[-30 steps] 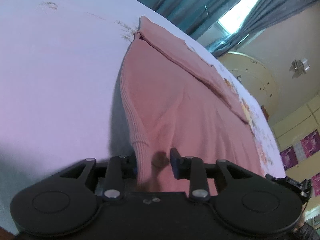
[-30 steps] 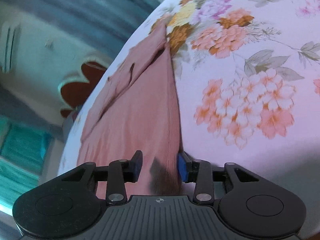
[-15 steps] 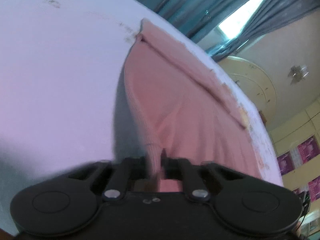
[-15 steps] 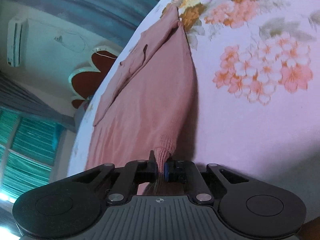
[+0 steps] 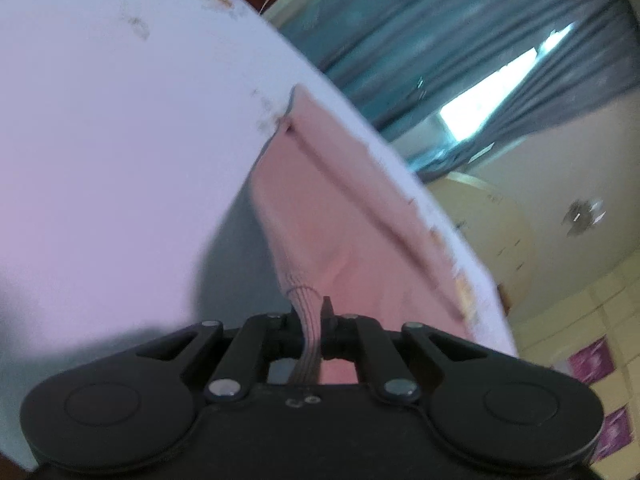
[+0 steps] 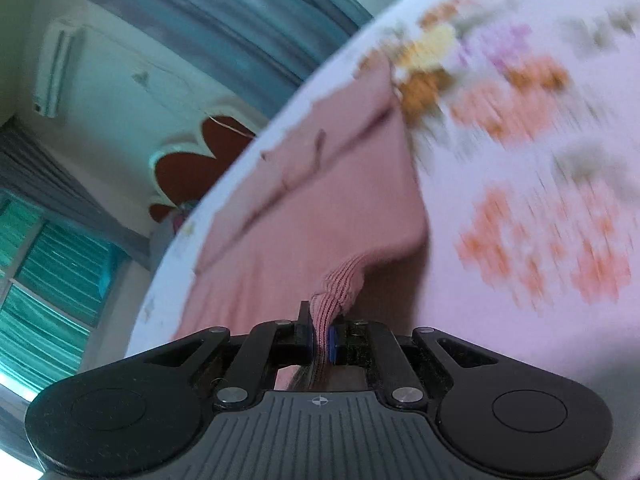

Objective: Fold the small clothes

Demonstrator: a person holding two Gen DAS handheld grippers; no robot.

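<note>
A pink knitted garment (image 5: 320, 216) lies spread on a bed with a pale flowered sheet (image 5: 120, 140). My left gripper (image 5: 311, 320) is shut on the ribbed hem at the garment's near left corner, which is lifted off the sheet. In the right wrist view the same pink garment (image 6: 320, 208) stretches away from me, its sleeves folded in across the far part. My right gripper (image 6: 320, 338) is shut on the ribbed hem at the near right corner, bunched between the blue pads and raised above the sheet (image 6: 520, 200).
Blue-grey curtains (image 5: 440, 40) and a bright window (image 5: 492, 88) stand beyond the bed. A red and cream headboard (image 6: 192, 160) and an air conditioner (image 6: 56, 68) on the wall show past the bed's far side. Yellow cabinets (image 5: 580, 320) stand at the right.
Both grippers closed on the garment's near hem corners, then lifted them off the sheet. Both views tilted upward and rolled.
</note>
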